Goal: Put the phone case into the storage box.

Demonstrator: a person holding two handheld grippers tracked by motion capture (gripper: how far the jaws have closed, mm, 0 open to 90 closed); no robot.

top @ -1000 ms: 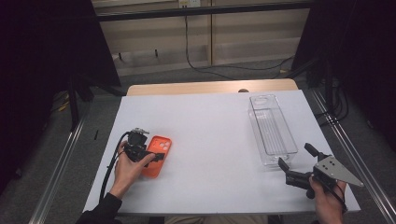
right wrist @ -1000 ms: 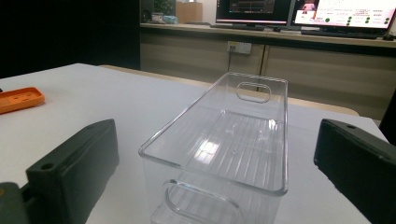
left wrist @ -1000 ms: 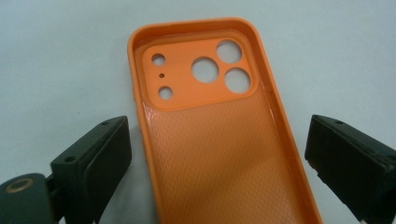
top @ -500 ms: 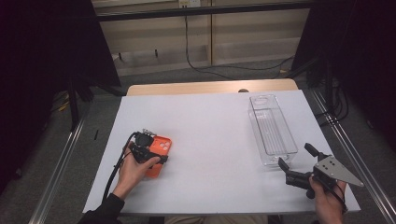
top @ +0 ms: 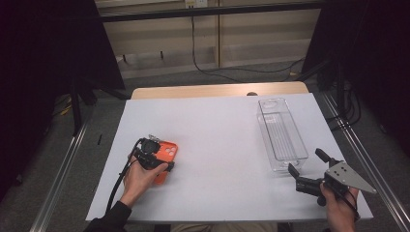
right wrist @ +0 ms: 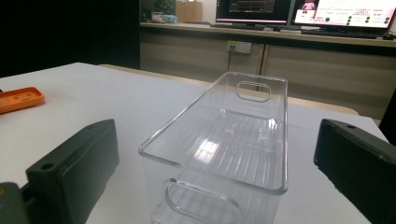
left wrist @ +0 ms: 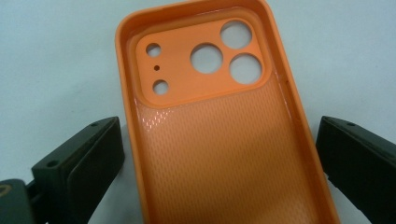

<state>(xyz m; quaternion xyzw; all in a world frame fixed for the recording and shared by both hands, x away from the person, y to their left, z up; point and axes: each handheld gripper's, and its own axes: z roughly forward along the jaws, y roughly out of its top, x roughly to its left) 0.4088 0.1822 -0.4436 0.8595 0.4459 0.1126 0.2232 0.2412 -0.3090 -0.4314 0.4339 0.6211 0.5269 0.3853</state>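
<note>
Left hand-held gripper point(top: 162, 162) now wider astride case point(left wrist: 219, 126)

The phone case point(left wrist: 219, 121) lies flat on the counter point(top: 217, 135) between the left tool's point(top: 153, 155) jaws. The bin point(top: 281, 134) stands just ahead of the right tool point(top: 305, 166).

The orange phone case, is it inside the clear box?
No, the orange phone case lies on the white table under the left gripper, far from the clear box, which holds nothing.
</note>
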